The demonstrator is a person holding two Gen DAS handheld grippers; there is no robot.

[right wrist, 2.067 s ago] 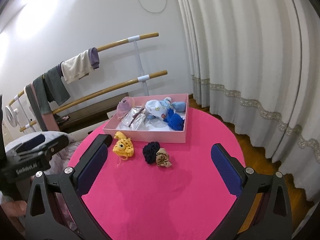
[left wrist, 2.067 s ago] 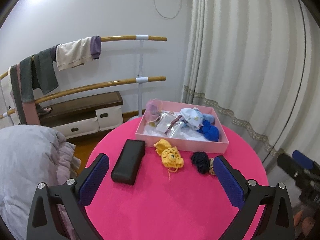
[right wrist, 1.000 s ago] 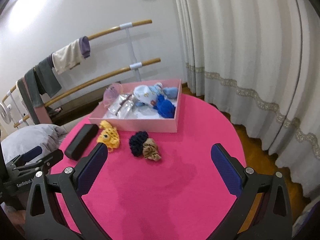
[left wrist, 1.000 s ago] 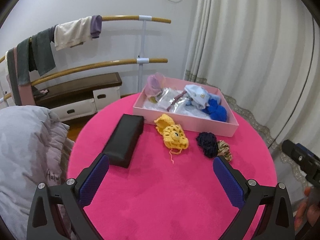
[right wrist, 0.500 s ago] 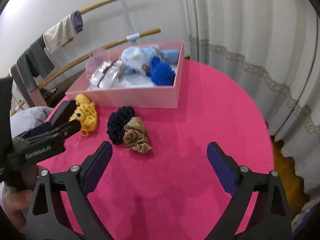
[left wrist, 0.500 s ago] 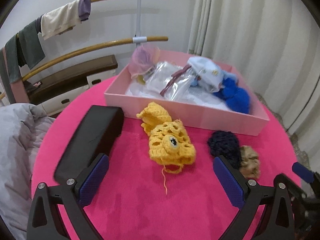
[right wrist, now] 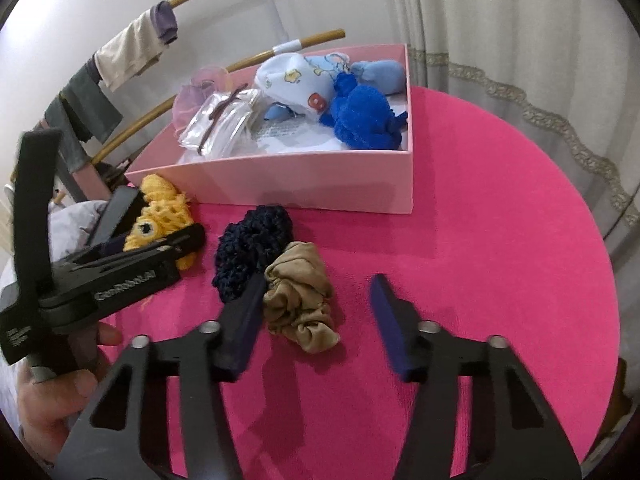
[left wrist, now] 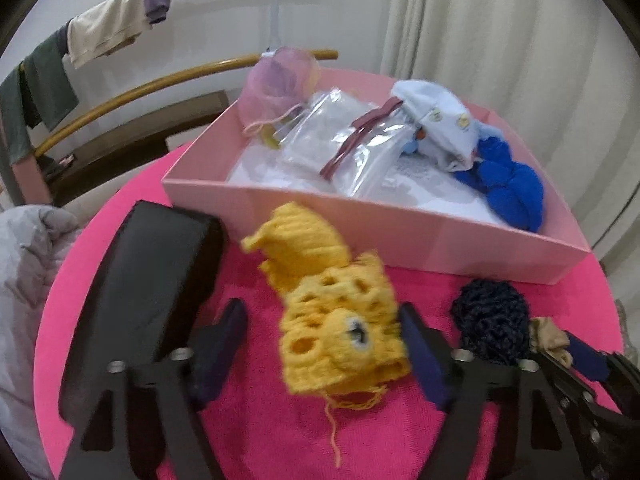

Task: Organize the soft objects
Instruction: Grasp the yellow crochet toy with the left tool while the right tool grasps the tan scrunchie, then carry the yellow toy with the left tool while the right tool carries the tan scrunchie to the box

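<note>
A round table (right wrist: 480, 208) under bright pink cloth stands before pale curtains, with a pink box (right wrist: 304, 184) of soft items at its far side. Both tools are now low over the loose pieces, where a second ago they hung well back.

The left gripper (left wrist: 320, 344) has just been closing — half-narrowed jaws flank the yellow crochet toy (left wrist: 336, 316), the right pad touching its edge, the left pad apart. No grip yet.

The right gripper (right wrist: 316, 320) has likewise been closing; the tan scrunchie (right wrist: 300, 300) lies between its jaws against the left pad, clear of the right one.

Judgement: two pickups are imminent, both probably bound for the box.

The toy lies just before the box wall, long axis running from gripper toward box, embroidered eye at the near end. The navy scrunchie (right wrist: 252, 244) touches the tan one.
</note>
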